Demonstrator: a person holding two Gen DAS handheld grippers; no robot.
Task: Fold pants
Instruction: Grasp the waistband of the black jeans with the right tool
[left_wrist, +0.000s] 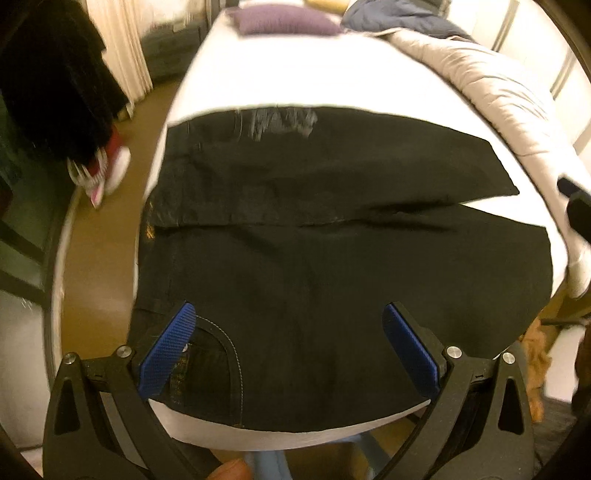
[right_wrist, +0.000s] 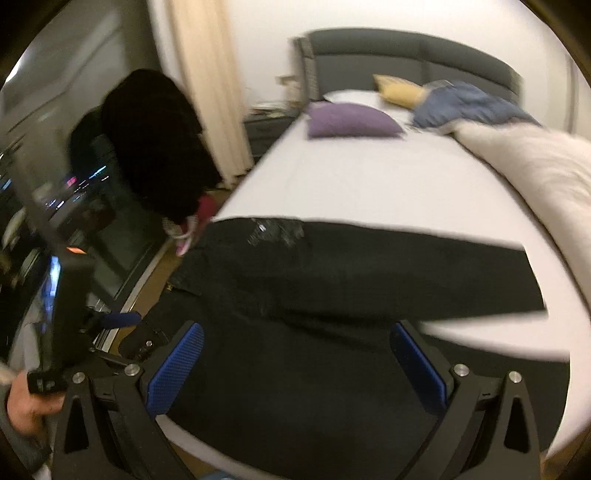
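Pants, black, lie spread flat across the near end of the bed, waist at the left edge, 2 legs running right with a thin gap between them. Pale scuffed patch on the far leg near the waist. Left gripper hovers over the near waist area, blue pads wide apart, holding nothing. Right gripper over the near leg, fingers also spread, empty. No containers visible. White sheet on the bed, purple pillow far, yellow pillow and blue blanket far right, grey duvet bunched along the right side. Dark headboard far. Cream curtain and dark hanging clothes left, brown floor.
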